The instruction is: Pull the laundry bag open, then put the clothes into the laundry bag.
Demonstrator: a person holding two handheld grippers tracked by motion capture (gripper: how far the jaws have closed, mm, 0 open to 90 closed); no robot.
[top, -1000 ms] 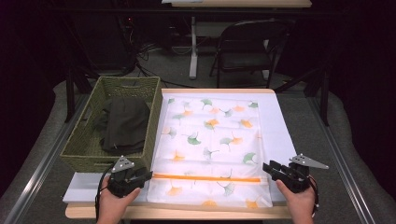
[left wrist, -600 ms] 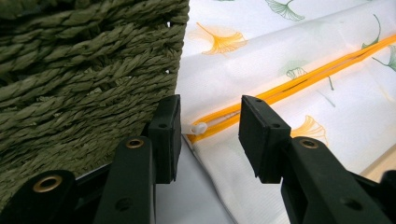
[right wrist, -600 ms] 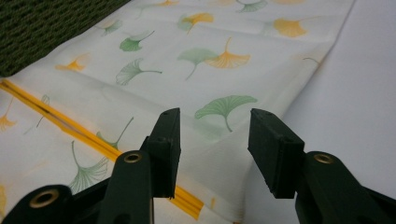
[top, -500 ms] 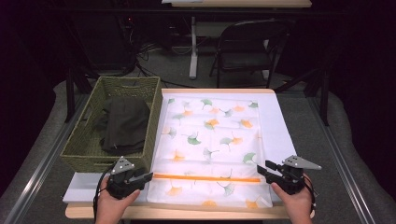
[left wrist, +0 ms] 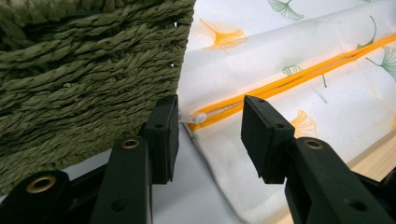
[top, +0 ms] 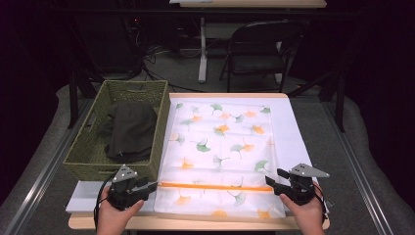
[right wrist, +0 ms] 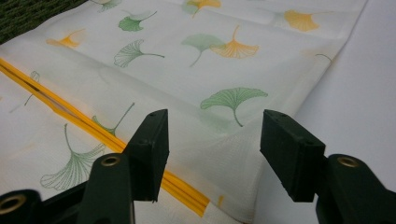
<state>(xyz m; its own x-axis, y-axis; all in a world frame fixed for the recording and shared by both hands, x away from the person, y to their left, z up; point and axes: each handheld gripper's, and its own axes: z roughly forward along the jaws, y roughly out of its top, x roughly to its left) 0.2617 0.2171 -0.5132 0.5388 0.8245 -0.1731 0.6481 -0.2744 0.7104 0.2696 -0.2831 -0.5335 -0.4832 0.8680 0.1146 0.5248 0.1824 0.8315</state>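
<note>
A white cloth cover [top: 220,147] printed with ginkgo leaves lies flat on the table, an orange zipper [top: 215,186] running across its near end. My left gripper [top: 150,185] sits at the zipper's left end. Its jaws have just been opening, and the white zipper pull [left wrist: 198,117] lies between them with the pads [left wrist: 164,135] clear of it. My right gripper [top: 275,177] is at the zipper's right end. Its jaws have also just been opening and now stand wide over the cover's corner [right wrist: 219,154], pressing on nothing.
A green woven basket [top: 90,152] holding a dark folded garment [top: 129,129] stands left of the cover, close against my left gripper [left wrist: 210,126]. A white sheet [top: 296,142] covers the table, whose wooden front edge [top: 195,224] is near. A folding chair [top: 259,49] stands beyond.
The right gripper's jaws have spread apart from the cover's corner, and the left jaws stand a little wider. Both hands have stayed about where they were.
</note>
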